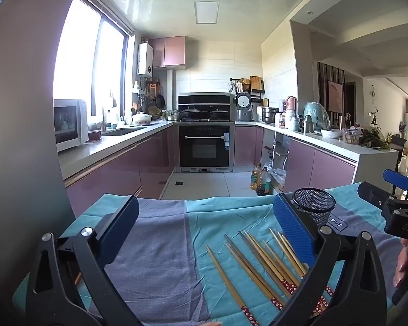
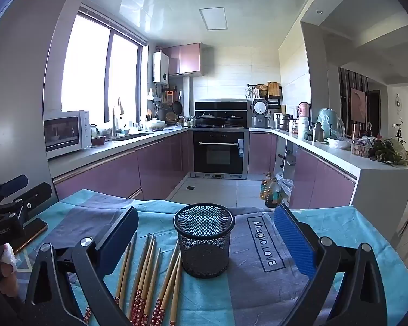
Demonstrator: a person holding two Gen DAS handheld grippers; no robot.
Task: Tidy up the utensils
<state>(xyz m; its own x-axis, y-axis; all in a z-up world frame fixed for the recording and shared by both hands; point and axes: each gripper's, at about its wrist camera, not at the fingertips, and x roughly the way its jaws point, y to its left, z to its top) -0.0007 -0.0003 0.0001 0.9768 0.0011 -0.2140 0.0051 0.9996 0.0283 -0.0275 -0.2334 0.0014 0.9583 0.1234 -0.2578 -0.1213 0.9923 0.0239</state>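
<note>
Several wooden chopsticks (image 2: 149,274) lie loose on the table (image 2: 353,233), spread over its blue and grey cloth (image 2: 247,293), their red flowered ends toward me and their tips fanned toward the kitchen beyond. A black mesh cup (image 2: 204,239) stands upright on the cloth just beside them, on their right, with the nearest sticks touching or almost touching its base; it holds nothing that I can see. I hold my right claw (image 2: 206,231) above the table with its jaws wide apart and gripping nothing, the cup framed between the two fingers and the chopsticks running under the left one. My left claw (image 1: 206,218) is spread just as wide and is equally bare, hanging over the grey band of the cloth, with the chopsticks (image 1: 261,266) lying toward its right finger and the mesh cup (image 1: 314,206) standing just behind that finger. White letters on the cloth beside the cup read "Magic LOVE". Behind the table are pink kitchen cabinets (image 2: 160,168), an oven (image 2: 219,152) and a bright window (image 2: 100,68).
</note>
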